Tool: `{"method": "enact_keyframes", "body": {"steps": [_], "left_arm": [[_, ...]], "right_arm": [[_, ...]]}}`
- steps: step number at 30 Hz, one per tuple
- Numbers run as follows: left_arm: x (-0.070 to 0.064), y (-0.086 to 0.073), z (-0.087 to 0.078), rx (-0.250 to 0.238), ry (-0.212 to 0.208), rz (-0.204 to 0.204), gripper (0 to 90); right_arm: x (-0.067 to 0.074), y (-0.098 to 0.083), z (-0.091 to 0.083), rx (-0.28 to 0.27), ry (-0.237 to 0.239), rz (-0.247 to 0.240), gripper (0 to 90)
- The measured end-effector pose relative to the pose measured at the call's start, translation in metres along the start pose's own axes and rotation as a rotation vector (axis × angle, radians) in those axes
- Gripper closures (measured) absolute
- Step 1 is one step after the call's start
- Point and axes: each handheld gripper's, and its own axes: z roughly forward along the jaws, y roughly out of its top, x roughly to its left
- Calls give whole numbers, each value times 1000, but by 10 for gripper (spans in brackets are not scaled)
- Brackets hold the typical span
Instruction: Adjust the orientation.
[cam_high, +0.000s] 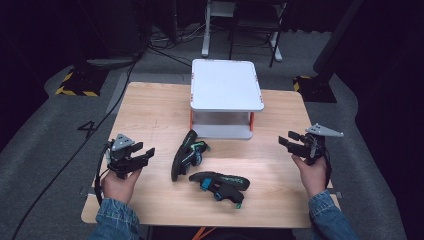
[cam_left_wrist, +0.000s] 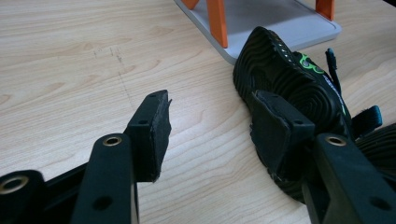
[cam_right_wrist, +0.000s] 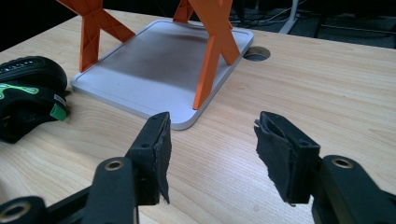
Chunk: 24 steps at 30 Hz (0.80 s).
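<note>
Both sandals (cam_high: 186, 154) on the worktop (cam_high: 150, 115) look light and flexible; the sole edge is best pinched. Left gripper (cam_high: 142, 154) and right gripper (cam_high: 286, 140) are held open, empty.

White two-tier shelf (cam_high: 226, 85) with orange legs, wooden table (cam_high: 150, 112), grey floor (cam_high: 50, 125), black cables (cam_high: 75, 150)

Two sandals (cam_high: 186, 154) (cam_high: 220, 184) are laid on the table (cam_high: 150, 110) before the two-tier shelf (cam_high: 226, 85), flanked by both grippers (cam_high: 145, 155) (cam_high: 286, 141).
</note>
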Motion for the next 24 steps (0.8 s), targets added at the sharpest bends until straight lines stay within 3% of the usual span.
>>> {"method": "enact_keyframes", "body": {"steps": [11, 16, 19, 21, 23, 24], "left_arm": [[-1, 1, 2, -22, 7, 3, 457], [0, 0, 0, -30, 4, 2, 455], [1, -1, 0, -29, -1, -6, 455], [1, -1, 0, -26, -2, -8, 455], [0, 0, 1, -27, -1, -8, 455], [0, 0, 2, -23, -1, -5, 455]], "right_arm": [[2, 0, -2, 4, 16, 1, 413], [9, 2, 0, 14, 32, -25, 400], [18, 4, 3, 29, 62, -44, 388], [32, 7, 6, 40, 126, -81, 382], [36, 7, 6, 42, 147, -88, 378], [44, 8, 8, 45, 175, -117, 373]]}}
